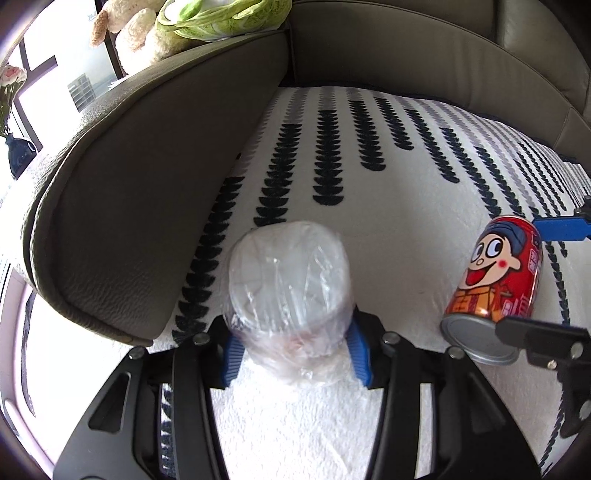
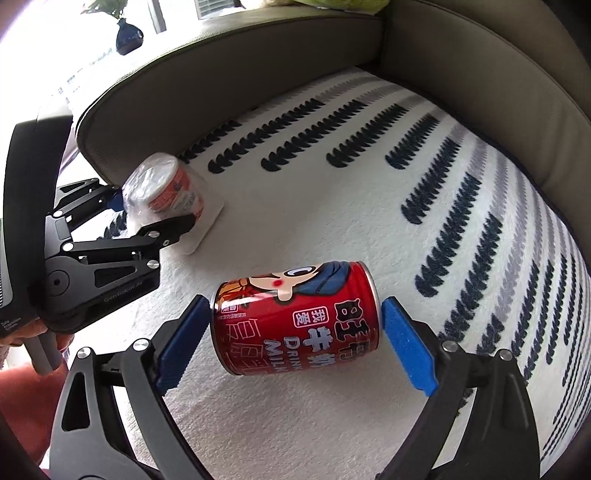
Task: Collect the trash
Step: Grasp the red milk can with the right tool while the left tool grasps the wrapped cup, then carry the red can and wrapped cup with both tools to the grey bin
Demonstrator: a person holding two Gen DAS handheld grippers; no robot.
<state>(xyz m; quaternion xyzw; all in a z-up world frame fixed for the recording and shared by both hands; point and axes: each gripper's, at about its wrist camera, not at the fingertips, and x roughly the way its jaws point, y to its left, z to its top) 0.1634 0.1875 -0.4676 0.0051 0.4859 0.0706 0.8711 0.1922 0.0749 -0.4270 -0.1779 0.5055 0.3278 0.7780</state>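
A clear plastic cup with a red-and-white label (image 1: 290, 291) stands upside down on the white patterned sofa cover. My left gripper (image 1: 293, 352) has its blue pads against both sides of it; it also shows in the right wrist view (image 2: 166, 192). A red milk can with a cartoon face (image 2: 295, 317) lies on its side between the blue pads of my right gripper (image 2: 295, 339). The left pad touches the can's end; a small gap shows at the right pad. The can also shows in the left wrist view (image 1: 495, 284), with the right gripper's fingers (image 1: 561, 229) around it.
The grey leather sofa armrest (image 1: 147, 192) rises just left of the cup, and the backrest (image 1: 406, 48) runs behind. Plush toys (image 1: 147, 33) sit on top of the armrest. A dark vase with flowers (image 2: 129, 35) stands by the window beyond the sofa.
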